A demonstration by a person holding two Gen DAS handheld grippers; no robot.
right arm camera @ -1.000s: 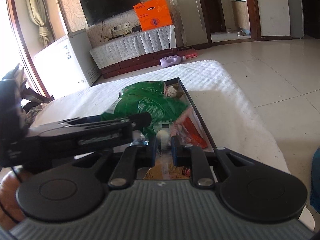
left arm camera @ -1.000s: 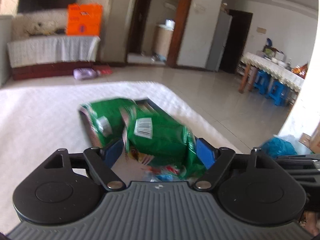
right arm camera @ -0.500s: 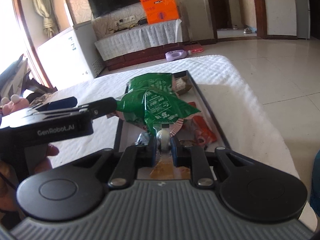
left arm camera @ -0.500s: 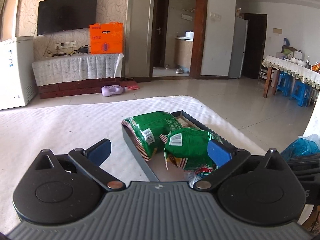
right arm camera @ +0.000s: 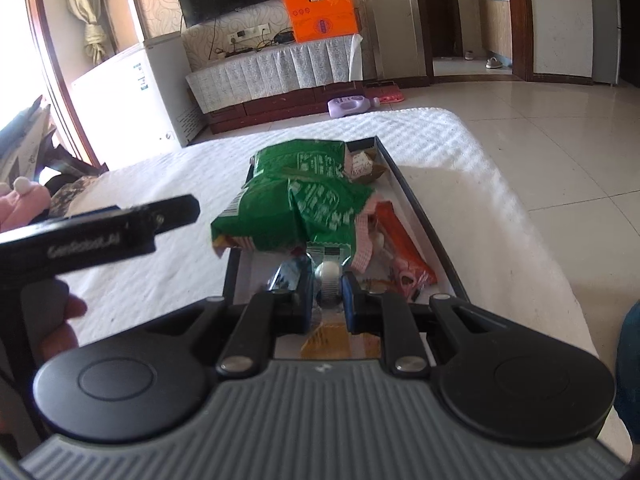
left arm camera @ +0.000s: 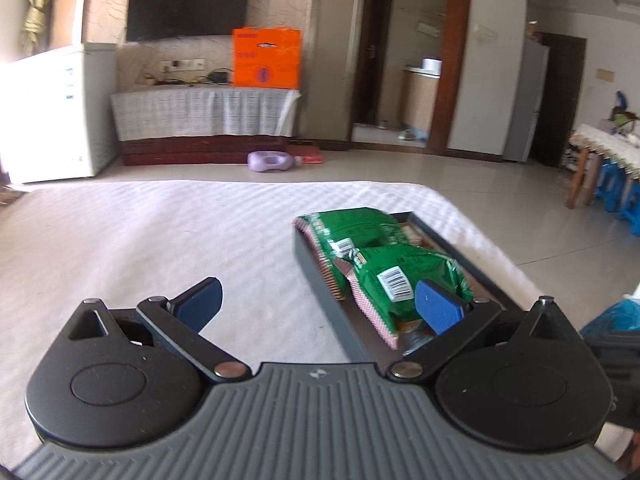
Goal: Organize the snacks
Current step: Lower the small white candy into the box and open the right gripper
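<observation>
orange box (left arm camera: 267,58) behind tray (left arm camera: 320,280)

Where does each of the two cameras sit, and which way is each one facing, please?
Left wrist: on the left gripper, facing the tray and TV wall; its blue fingers spread wide.
Right wrist: on the right gripper, looking along the tray; fingers shut on a small packet; left gripper at left.
Shared: green snack bags, orange box.

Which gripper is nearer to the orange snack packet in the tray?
Right. The right gripper is low over the tray, just beside the orange packet. The left gripper hangs outside the tray's left wall.
</observation>
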